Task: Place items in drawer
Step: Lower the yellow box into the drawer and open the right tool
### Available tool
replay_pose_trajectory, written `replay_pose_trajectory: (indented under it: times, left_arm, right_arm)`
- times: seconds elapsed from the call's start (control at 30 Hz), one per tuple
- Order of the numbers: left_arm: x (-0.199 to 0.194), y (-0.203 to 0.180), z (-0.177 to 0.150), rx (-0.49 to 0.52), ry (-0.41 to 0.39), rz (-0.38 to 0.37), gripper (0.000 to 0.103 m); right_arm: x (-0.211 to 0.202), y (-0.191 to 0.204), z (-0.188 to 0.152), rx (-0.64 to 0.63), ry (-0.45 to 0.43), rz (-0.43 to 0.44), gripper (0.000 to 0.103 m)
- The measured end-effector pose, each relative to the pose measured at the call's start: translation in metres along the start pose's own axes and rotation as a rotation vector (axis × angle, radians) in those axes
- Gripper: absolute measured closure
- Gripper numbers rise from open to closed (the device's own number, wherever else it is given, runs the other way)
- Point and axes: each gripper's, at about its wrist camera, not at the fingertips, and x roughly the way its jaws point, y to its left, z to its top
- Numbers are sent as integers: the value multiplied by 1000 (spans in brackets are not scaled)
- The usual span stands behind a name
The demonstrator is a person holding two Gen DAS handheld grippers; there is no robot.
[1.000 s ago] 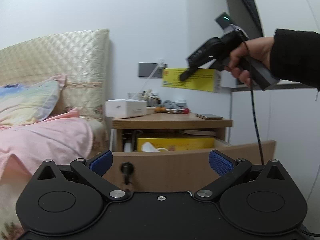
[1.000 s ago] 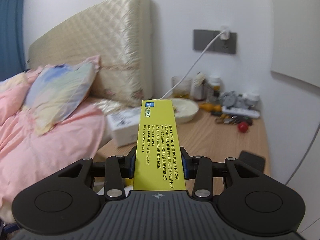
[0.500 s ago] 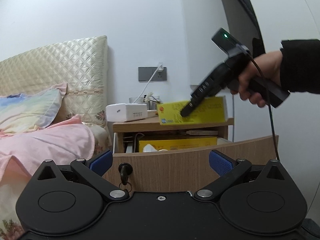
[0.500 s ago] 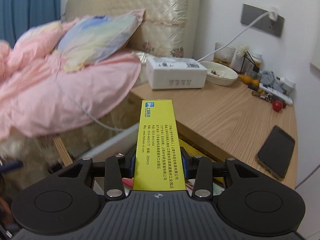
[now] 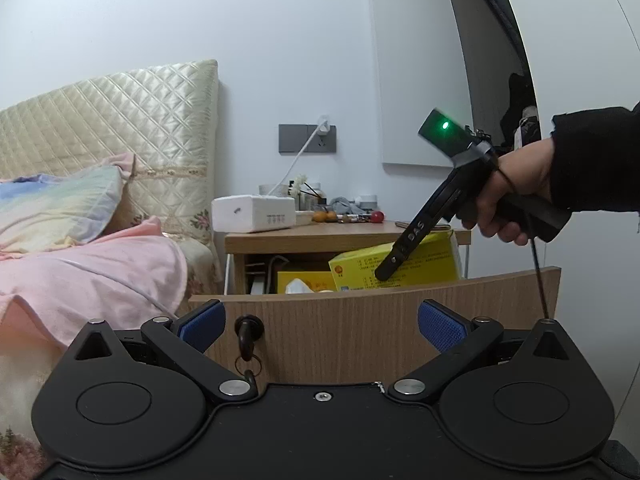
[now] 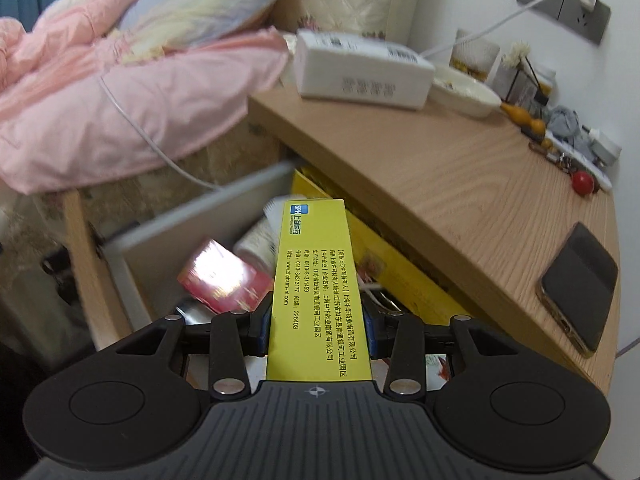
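Note:
My right gripper [image 6: 316, 330] is shut on a long yellow medicine box [image 6: 316, 280], held tilted down over the open drawer [image 6: 192, 216] of the wooden nightstand. In the left wrist view the same yellow box [image 5: 424, 260] dips behind the drawer front [image 5: 360, 320], with the right gripper [image 5: 390, 270] gripped by a hand in a black sleeve. Inside the drawer lie a red packet [image 6: 224, 280], a white bottle [image 6: 256, 244] and a larger yellow box [image 6: 400, 272]. My left gripper [image 5: 320, 322] is open, facing the drawer front, with nothing between its blue pads.
The nightstand top [image 6: 460, 184] carries a white tissue box [image 6: 360, 76], a dish [image 6: 464, 88], a phone [image 6: 578, 284], a red ball [image 6: 582, 183] and small clutter. A key [image 5: 248, 332] hangs in the drawer lock. The bed with a pink blanket [image 5: 88, 272] lies left.
The right gripper has come down from above the nightstand top, carrying the yellow box into the mouth of the open drawer. The left gripper has stayed open and nearly still.

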Motion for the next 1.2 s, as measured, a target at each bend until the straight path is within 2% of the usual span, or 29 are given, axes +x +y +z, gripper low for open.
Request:
replay_pose_trajectory:
  times: [0.07,0.33,0.63,0.9,0.93,0.97,1.03,1.1,1.2]
  left_arm:
    - [0,0,-1,2,3,1,1]
    - [2,-2,-3,10,11,-3,1]
    - [6,-1,-1,6,28,3,1]
    - [4,-2,3,2,28,18,1]
    - [4,-2,4,6,29,23,1]
    - [5,-2,4,9,29,28,1]
    - [5,-1,4,14,29,35,1]
    - [5,-1,6,14,33,43,1]
    - [6,1,7,9,33,47,1]
  right_arm:
    - [10,-5,-12,1,28,-8,59]
    - [34,-15,-18,14,127,2,59]
    - [34,-16,-16,43,126,24,55]
    - [-13,-21,-14,82,25,-1,47]
    - [-22,-22,-14,95,-2,-8,41]
    - [-32,-22,-16,117,-39,-22,27]
    - [-53,-23,-22,169,-123,-58,11]
    - [-73,-23,-30,224,-196,-79,11]
    - [-101,-22,-47,311,-305,-101,0]
